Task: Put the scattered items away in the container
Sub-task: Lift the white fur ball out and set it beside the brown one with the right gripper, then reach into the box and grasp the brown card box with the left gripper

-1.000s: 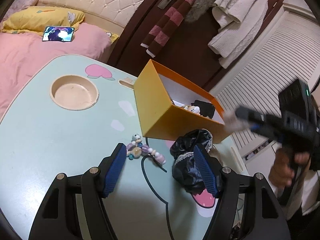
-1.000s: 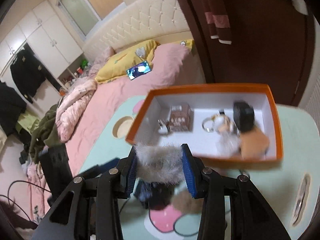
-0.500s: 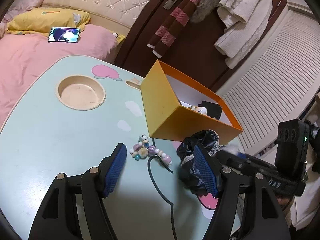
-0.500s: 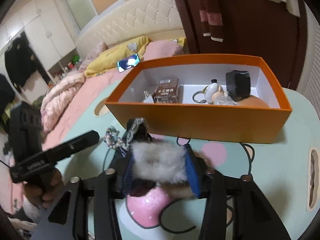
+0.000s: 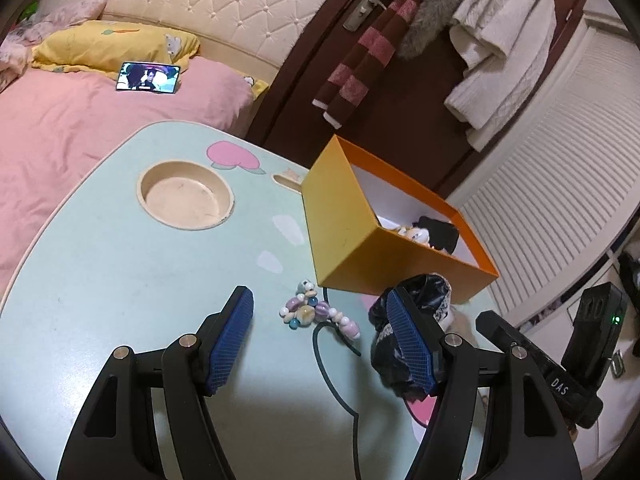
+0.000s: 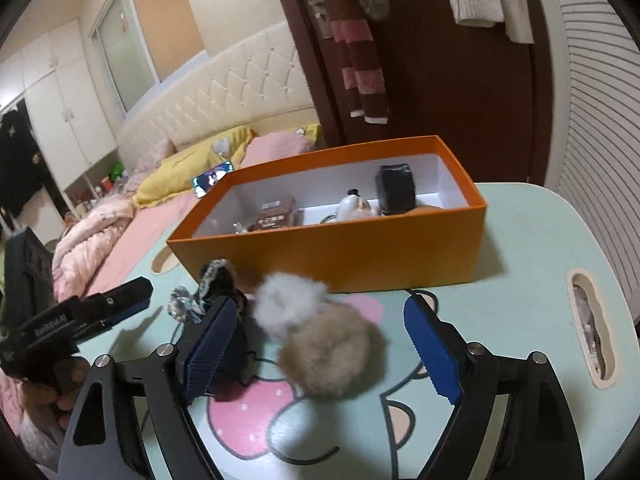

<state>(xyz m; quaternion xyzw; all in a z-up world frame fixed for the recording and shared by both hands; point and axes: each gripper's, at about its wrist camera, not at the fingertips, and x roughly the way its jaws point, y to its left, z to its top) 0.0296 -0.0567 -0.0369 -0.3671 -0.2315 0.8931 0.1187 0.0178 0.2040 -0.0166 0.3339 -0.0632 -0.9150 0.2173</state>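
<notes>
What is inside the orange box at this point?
Inside the orange box: a brown carton, a white figurine and a black case. The near wall hides the box floor in front of them.

Table: pale mint-green cartoon-printed table [image 5: 100,264] with a round beige recessed cup well [image 5: 186,196] near its far left corner.
Bed: pink-covered bed [image 5: 60,128], cream tufted headboard [image 5: 208,8], yellow pillow [image 5: 108,46], lit phone [image 5: 148,77].
Door: dark brown wooden door [image 6: 448,92] hung with a striped maroon scarf [image 6: 356,44] and white knitwear [image 5: 504,48].
Wall: white slatted panel [image 6: 596,92].
Storage: white wardrobe doors [image 6: 60,108].
Window: frosted glass pane [image 6: 124,52].
</notes>
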